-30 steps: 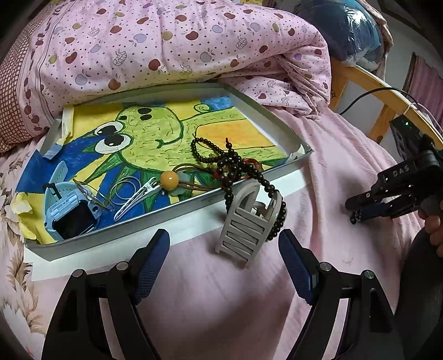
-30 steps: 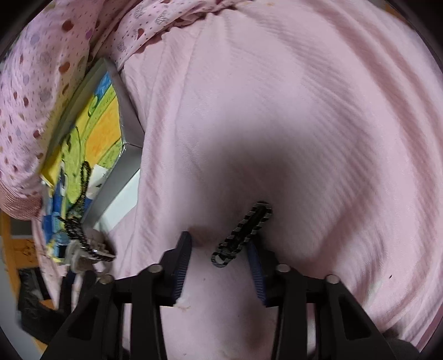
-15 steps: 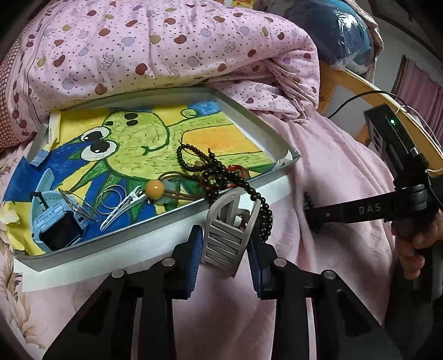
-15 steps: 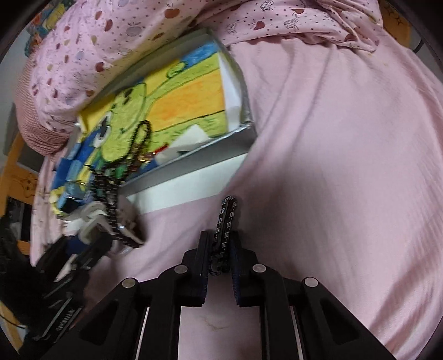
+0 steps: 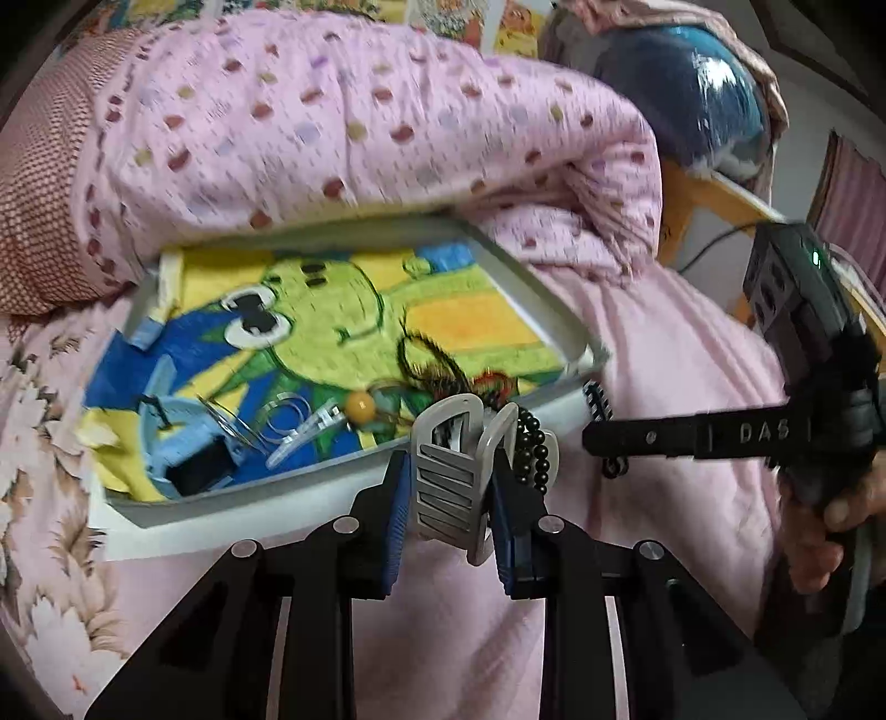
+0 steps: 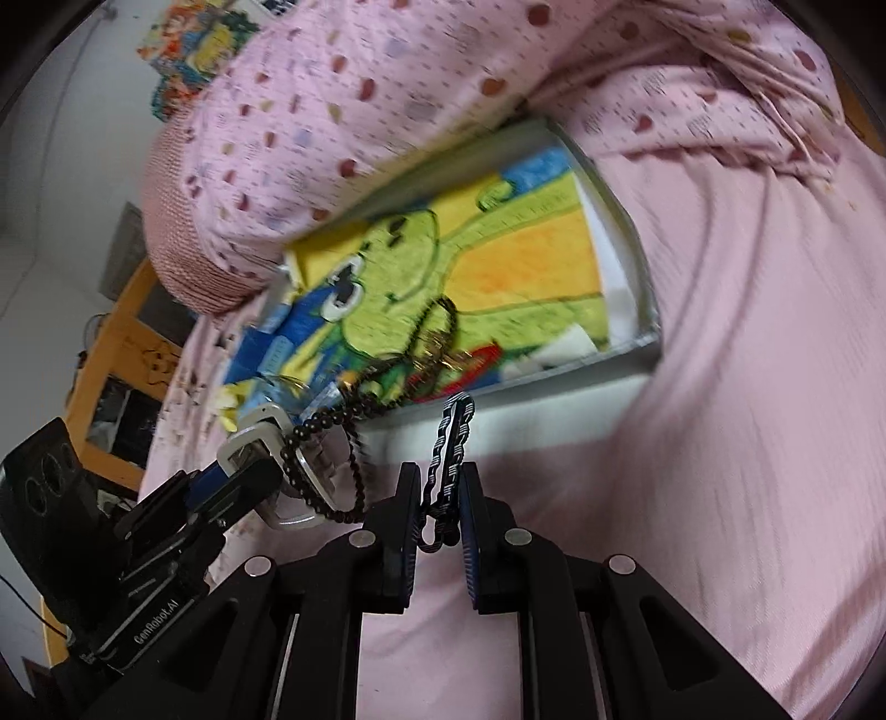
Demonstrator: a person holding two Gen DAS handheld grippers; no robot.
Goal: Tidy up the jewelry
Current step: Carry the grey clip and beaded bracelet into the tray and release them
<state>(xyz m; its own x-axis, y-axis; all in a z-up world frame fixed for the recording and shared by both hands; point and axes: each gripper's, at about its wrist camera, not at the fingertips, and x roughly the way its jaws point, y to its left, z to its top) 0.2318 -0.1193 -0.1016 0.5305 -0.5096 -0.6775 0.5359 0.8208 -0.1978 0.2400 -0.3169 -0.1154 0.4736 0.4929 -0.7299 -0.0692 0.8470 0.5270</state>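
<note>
Read "DAS" in raised letters on the black finger bar of the right gripper (image 5: 601, 437), seen from the left wrist view. Read "GenRobot.AI" in white letters on the black body of the left gripper (image 6: 260, 462), seen low at the left of the right wrist view. Found no other text readable: none on the tray (image 5: 554, 310) with the cartoon drawing, none on the blue watch (image 5: 188, 459), none on the posters (image 6: 194, 50) on the wall, too blurred to tell.
</note>
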